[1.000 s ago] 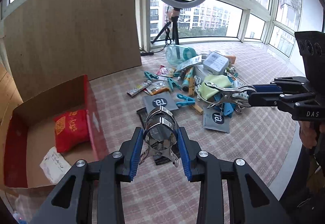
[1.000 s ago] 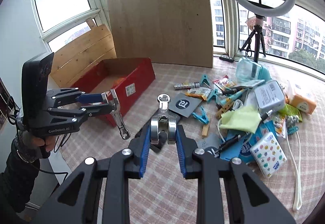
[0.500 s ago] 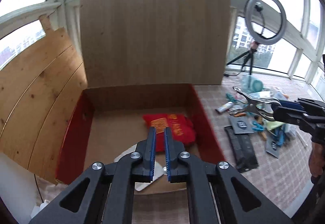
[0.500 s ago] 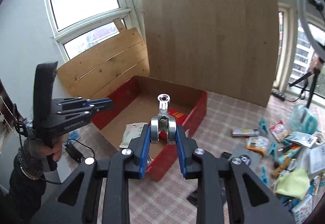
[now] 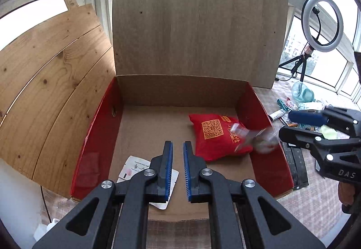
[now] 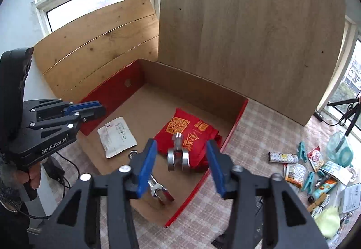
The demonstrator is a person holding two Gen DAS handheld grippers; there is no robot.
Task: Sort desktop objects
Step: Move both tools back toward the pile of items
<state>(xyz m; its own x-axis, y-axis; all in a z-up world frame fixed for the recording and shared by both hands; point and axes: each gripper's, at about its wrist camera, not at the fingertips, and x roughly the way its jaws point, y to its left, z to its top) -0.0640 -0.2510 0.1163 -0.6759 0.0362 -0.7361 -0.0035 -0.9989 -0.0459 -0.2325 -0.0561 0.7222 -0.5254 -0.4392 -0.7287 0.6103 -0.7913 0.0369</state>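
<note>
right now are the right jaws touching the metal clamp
Apart. The right wrist view shows the right gripper wide open, with the metal clamp blurred between its jaws and red pouch visible either side.

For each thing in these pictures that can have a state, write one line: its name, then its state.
Box: open, flap up.
Right claw: open, over the box.
Left claw: nearly shut, holding nothing.
Metal clip: loose between the right claw's fingers, blurred, over the red pouch.
Second clip: lying on the box floor.
Paper packet: flat in the box.

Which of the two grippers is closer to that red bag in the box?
Right. The right gripper hangs open just over the red bag; the left gripper sits off beside it.
</note>
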